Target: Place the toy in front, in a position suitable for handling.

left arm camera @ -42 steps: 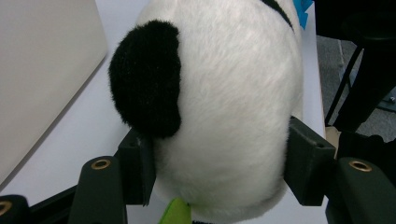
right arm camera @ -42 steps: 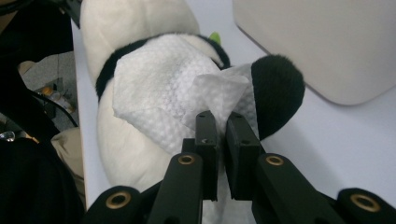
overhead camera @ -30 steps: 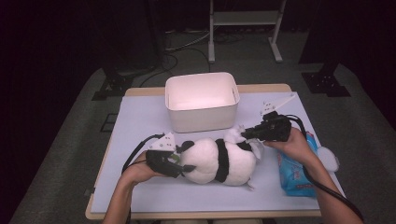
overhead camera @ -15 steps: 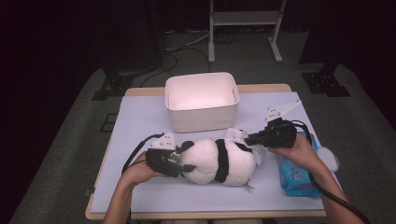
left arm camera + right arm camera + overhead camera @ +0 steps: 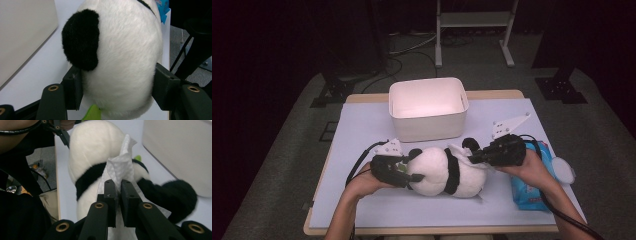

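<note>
I've got the panda plush (image 5: 447, 172) lying on its side in the middle of the tabletop (image 5: 362, 125), just in front of the white tub (image 5: 428, 116). My left claw (image 5: 404, 175) is clamped around the plush's white head end: in the left gripper view both jaws press into the fur on either side, with a black ear (image 5: 81, 40) sitting just above the near jaw and a sliver of green (image 5: 93, 113) peeking out underneath. On the other side, my right claw (image 5: 474, 157) has its jaws nearly together, pinching a white wipe (image 5: 122, 162) between them; the sheet stands up from the pads and drapes against the panda's back, right by the black band. A black paw (image 5: 172, 195) sticks out towards the tub. A blue wipe packet (image 5: 532, 182) lies on the tabletop by my right hand (image 5: 532, 170).
</note>
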`<action>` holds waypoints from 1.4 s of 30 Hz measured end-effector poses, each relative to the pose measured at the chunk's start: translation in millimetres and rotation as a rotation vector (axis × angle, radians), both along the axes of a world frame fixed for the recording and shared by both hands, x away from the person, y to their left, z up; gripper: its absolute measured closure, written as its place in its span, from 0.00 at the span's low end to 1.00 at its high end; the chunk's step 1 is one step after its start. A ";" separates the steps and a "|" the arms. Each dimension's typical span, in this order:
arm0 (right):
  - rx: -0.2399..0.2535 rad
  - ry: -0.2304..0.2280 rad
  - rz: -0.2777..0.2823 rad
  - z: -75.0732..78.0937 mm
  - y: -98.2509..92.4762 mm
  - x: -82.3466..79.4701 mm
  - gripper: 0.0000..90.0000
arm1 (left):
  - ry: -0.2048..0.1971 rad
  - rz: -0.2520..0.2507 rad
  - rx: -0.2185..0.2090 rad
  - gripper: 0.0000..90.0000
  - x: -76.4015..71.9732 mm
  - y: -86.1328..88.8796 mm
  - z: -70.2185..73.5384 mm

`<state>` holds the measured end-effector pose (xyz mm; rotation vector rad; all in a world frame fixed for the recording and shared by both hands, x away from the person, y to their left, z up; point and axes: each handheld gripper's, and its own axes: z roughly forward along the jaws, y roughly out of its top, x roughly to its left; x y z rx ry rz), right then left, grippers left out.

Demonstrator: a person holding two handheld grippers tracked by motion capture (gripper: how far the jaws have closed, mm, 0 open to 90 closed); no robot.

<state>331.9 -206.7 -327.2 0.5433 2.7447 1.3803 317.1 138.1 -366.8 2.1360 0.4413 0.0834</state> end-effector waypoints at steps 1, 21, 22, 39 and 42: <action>-0.003 0.001 0.012 0.4 3.9 -0.8 0.92 | -0.003 0.000 0.002 0.40 -0.2 -0.9 0.5; -0.058 0.004 0.032 -10.9 10.5 -5.7 0.94 | 0.034 0.010 -0.043 0.23 2.4 -6.1 -0.4; -0.058 0.003 0.033 -11.5 8.5 -5.7 0.94 | 0.036 0.012 -0.045 0.22 2.7 -6.4 -0.4; -0.045 0.031 -0.016 -25.0 -16.2 -0.9 0.94 | 0.060 0.015 -0.067 0.11 9.2 -1.5 -6.2; -0.043 0.035 -0.018 -25.9 -18.2 -1.2 0.94 | 0.078 -0.019 -0.096 0.10 11.0 -6.3 -10.4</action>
